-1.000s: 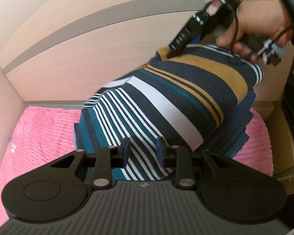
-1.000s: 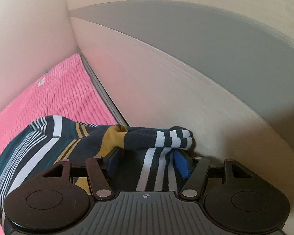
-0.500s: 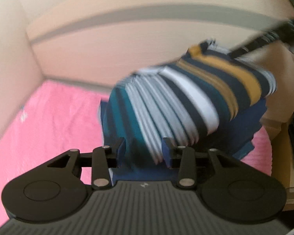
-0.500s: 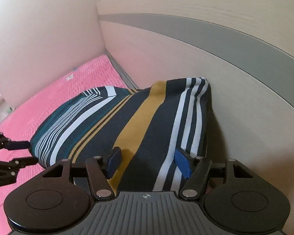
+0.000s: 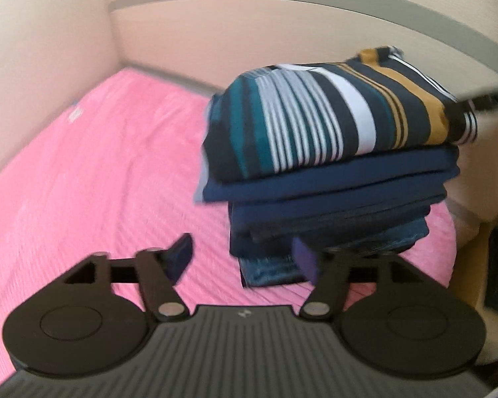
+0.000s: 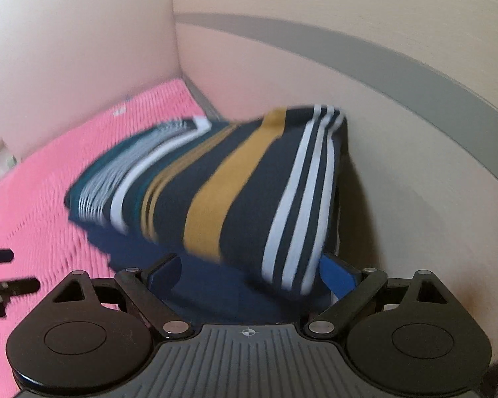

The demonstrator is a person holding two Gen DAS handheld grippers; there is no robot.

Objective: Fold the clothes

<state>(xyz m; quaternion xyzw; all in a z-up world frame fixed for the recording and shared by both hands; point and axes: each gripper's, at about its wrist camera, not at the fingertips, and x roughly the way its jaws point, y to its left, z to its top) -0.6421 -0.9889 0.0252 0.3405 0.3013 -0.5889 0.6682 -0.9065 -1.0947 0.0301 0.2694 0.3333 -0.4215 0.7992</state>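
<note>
Clothes are stacked at the far right corner of the bed [image 5: 83,179], a folded striped garment [image 5: 332,116] topping the pile. From the left wrist view the side of the stack is seen: folded navy pieces [image 5: 332,195] under the stripes and denim [image 5: 272,272] at the bottom, on the pink cover. Nearest, the left gripper [image 5: 245,258] is held with its jaws opening, only the lower corner of the pile seen between them, the pads off the cloth. From the right wrist view only the top of the stack is shown: the striped garment [image 6: 235,185] against the pale headboard [image 6: 398,152], the layers below mostly hidden. The right gripper [image 6: 252,275] jaws are opening, the near edge of the stack between them, unpressed. Both views are blurred. The left gripper's tips [image 6: 3,272] are cut off at the left edge.
</note>
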